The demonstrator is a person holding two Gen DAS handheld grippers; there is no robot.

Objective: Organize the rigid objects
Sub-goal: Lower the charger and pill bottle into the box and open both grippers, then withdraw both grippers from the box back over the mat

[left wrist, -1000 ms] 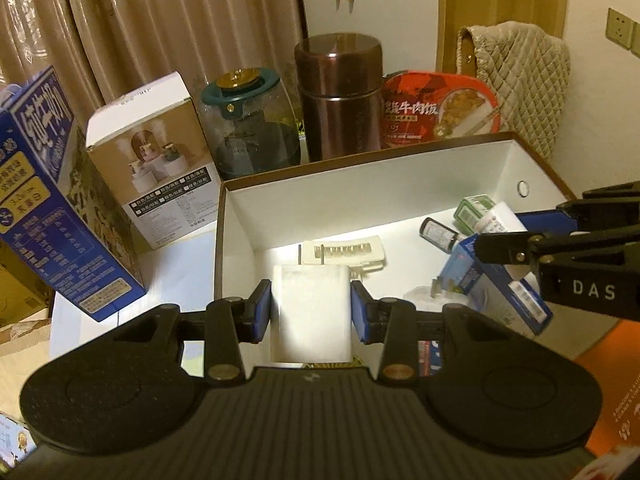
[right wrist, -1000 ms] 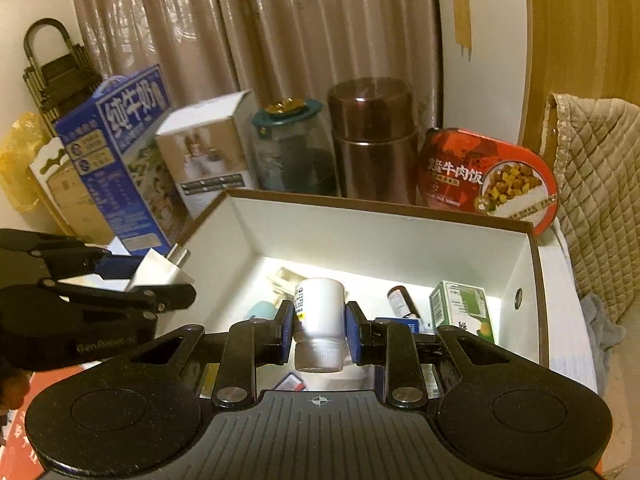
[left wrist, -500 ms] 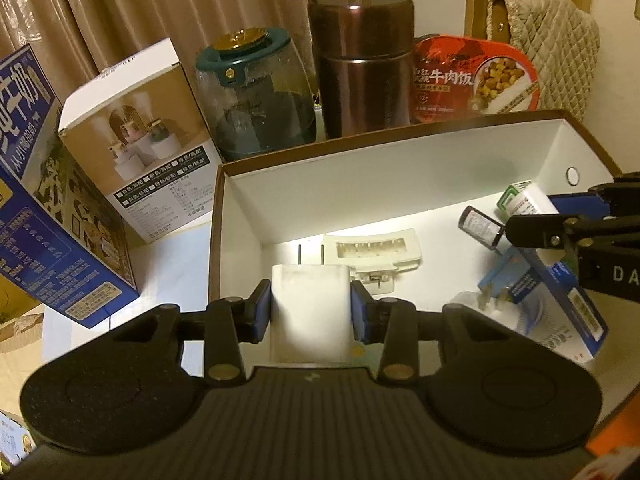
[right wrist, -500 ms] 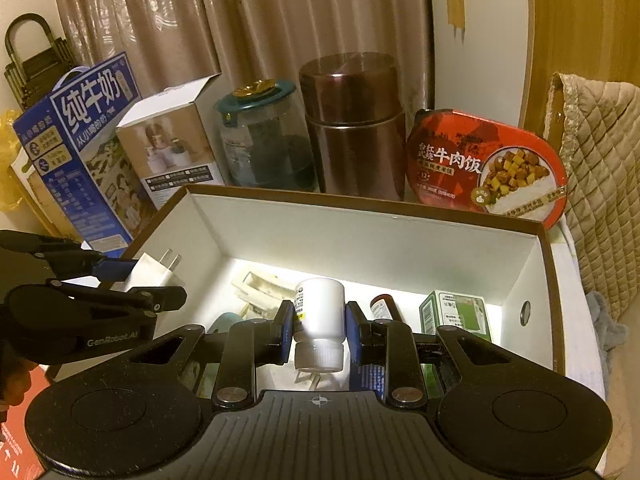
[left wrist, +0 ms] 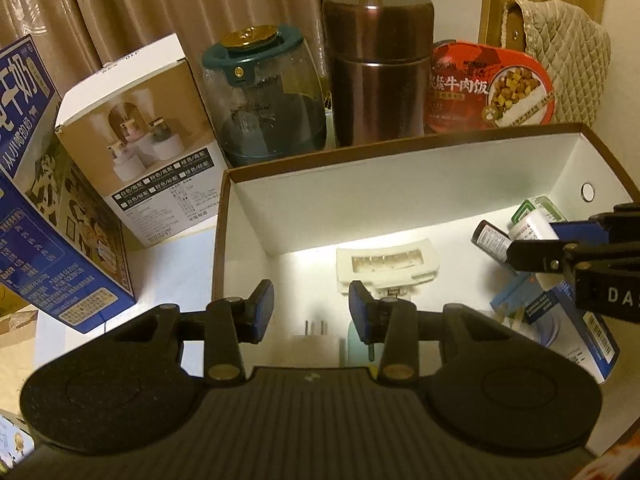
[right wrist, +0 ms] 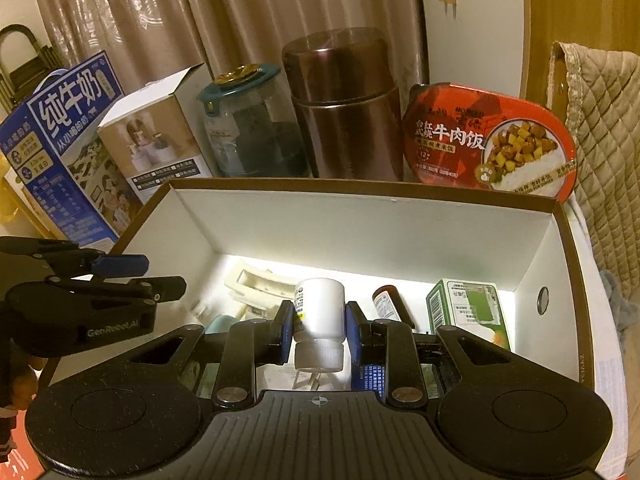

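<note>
Left gripper (left wrist: pixel 311 310): jaws spread, nothing between; white plug adapter (left wrist: pixel 314 336), clamped half second ago, now lies on box floor below jaws. Release done; left hand judged free for next item.
Right gripper (right wrist: pixel 318 330): pinching white pill bottle (right wrist: pixel 319 322), cap toward camera, over open box (right wrist: pixel 400 224); drop judged pending.
Box sits on white tabletop (left wrist: pixel 176 256). Behind: milk carton (left wrist: pixel 48 216), glass jar (left wrist: pixel 268 96), brown canister (left wrist: pixel 376 64), curtains (right wrist: pixel 200 12).
</note>
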